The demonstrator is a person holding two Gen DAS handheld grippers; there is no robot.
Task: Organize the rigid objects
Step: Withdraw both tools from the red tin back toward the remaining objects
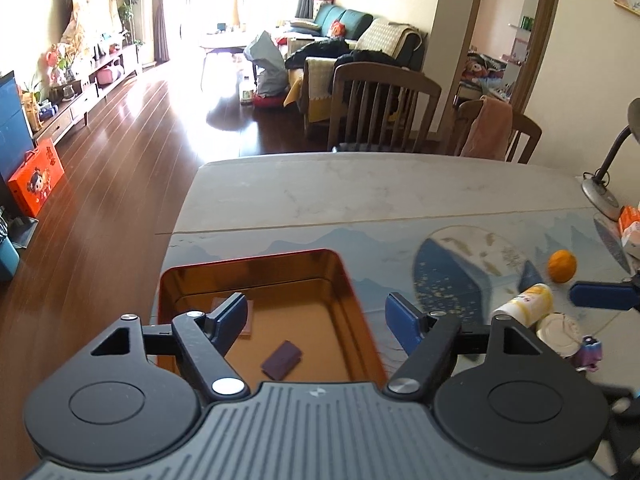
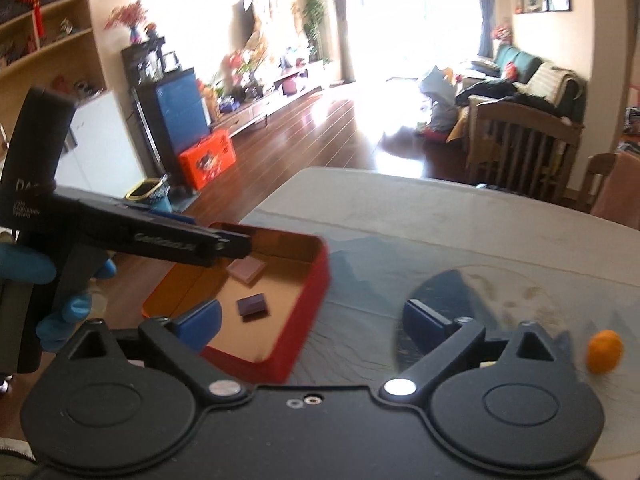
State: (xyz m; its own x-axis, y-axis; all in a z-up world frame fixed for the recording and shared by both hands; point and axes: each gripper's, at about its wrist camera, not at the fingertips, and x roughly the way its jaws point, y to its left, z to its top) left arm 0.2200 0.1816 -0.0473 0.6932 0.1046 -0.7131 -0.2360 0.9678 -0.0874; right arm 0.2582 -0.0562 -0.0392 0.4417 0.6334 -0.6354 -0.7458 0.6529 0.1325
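1. Red outside and gold inside, the shallow rectangular metal tin (image 1: 256, 304) sits near the table's left edge; it already holds a small dark purple rectangular block (image 1: 281, 360) and a paler pink flat block (image 2: 246, 270) farther back.
2. I hold my left gripper (image 1: 316, 316) above the tin with its blue pads wide apart and nothing between them.
3. My right gripper (image 2: 312, 320) hangs over the tin's right wall, its jaws spread very wide and just as empty.
4. I judge that I am between placements: two pieces are in, both tools are free, and the loose items lie to the right.
5. Those are a small orange fruit (image 1: 562, 266), a yellow-and-white cylindrical container lying on its side (image 1: 528, 304), a round silvery-lidded can (image 1: 558, 330) and a small purple toy-like thing (image 1: 590, 354) that I cannot make out.
6. Next I probably need to swing one gripper right, straddle one item squarely and close; the round ones may roll.
7. Under everything lies a blue-and-white printed table mat (image 1: 400, 248) on a pale marble-look table (image 1: 360, 184).
8. Beyond are wooden chairs (image 1: 384, 108), a dark wood floor (image 1: 120, 160), a green sofa (image 1: 348, 24) and a bright window.
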